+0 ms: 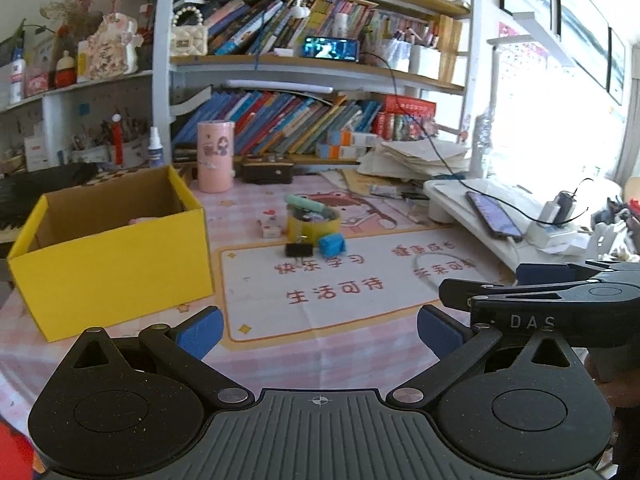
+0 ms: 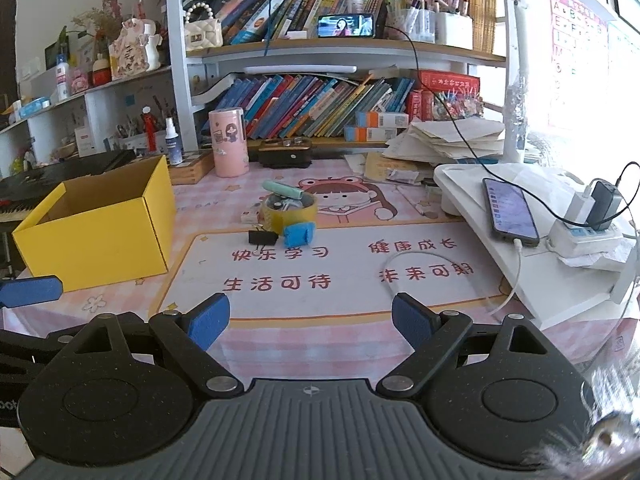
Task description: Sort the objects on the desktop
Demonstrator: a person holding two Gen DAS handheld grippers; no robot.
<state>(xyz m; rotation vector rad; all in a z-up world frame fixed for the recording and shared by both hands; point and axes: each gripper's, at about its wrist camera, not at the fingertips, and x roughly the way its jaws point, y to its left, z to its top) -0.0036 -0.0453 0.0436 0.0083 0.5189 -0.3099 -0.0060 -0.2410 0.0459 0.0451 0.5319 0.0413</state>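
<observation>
Nearest to me, the left hand-held gripper [image 1: 320,330] and the right hand-held gripper [image 2: 311,320] both stand wide with nothing between their blue pads, poised low over the near edge of the bench [image 2: 320,344].

I take the yellow box [image 2: 100,232] as my landmark. It sits open-topped to the left of the left gripper; in the left wrist view something pale pink [image 1: 140,221] shows inside it, though I cannot tell what.

To the right of the box and a little beyond it lies the small clutter still to be sorted: a black binder clip [image 2: 262,237], a blue eraser-like block [image 2: 298,234] touching it, a yellow tape roll [image 2: 289,210] just behind them holding small bits, and a green tube [image 2: 282,191] resting across its rim.

I judge the sorting under way, with no item in hand: this is the step of choosing and reaching. The next move calls for a forward reach to the clip or blue block, closing down onto a low, thin thing.

The printed mat [image 2: 320,276] between me and the clutter is open room. Farther right of the box, a white cable [image 2: 420,258] loops by the raised white stand [image 2: 560,280] carrying a phone [image 2: 510,212]; I would steer clear of those.
</observation>
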